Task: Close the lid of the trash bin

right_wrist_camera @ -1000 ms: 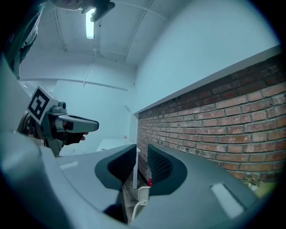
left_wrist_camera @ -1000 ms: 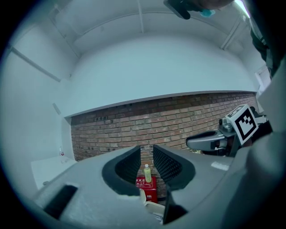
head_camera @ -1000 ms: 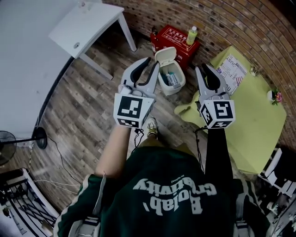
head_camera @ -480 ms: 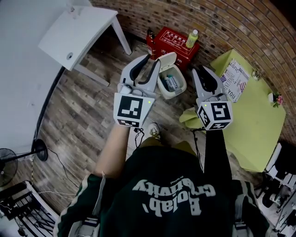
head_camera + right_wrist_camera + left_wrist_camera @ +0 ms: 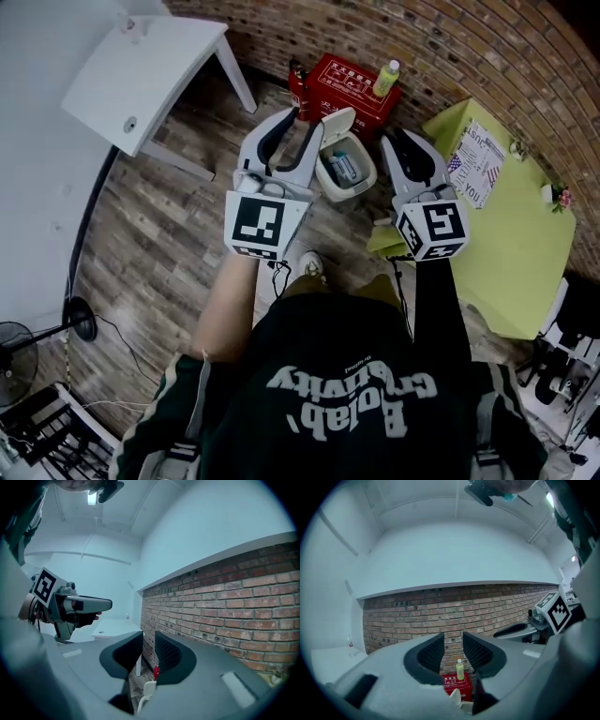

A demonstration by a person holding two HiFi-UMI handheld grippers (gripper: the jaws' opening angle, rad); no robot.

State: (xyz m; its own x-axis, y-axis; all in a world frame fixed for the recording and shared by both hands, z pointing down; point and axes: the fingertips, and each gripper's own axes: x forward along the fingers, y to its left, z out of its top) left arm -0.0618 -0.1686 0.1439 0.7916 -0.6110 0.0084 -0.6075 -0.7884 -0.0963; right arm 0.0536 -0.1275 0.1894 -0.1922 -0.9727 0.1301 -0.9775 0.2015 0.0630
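Now, the trash bin [image 5: 349, 173] is sitting on the floor at your twelve o'clock, and its lid [image 5: 335, 125] is standing up at the bin's eleven o'clock, not yet closed. Your left gripper [image 5: 304, 122] is hovering at the bin's nine o'clock, just beside the lid. Its jaws have just been opening, with nothing between them. Your right gripper [image 5: 394, 139] is hanging at three o'clock, jaws apart and empty. You are risking a shove: pushing the lid sideways rather than down could be sliding the light bin toward the red box [image 5: 349, 80] at its twelve o'clock.
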